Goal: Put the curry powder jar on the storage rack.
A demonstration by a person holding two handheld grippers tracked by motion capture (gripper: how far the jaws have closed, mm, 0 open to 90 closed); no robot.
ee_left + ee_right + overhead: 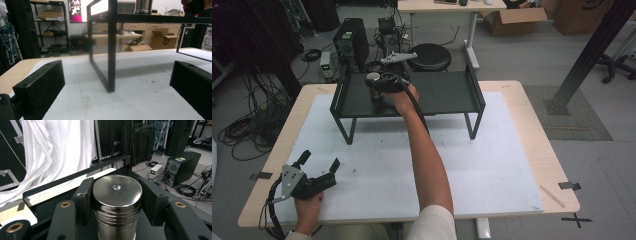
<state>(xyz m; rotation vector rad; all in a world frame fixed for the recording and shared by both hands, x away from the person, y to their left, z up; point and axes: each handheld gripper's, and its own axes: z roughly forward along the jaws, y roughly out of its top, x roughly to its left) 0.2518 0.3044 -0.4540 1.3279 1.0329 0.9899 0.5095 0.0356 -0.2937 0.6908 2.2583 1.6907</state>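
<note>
Steel canister (117, 202) — between right gripper (117, 195) jaws

Count: 1 steel canister (116, 205), 1 black shelf rack (447, 95), 1 white mat (492, 165), 1 table (537, 130), 2 grippers: left gripper (318, 164), right gripper (116, 195).

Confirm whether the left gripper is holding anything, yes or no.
No: the left gripper rests open on the white mat, with nothing between its jaws.
</note>
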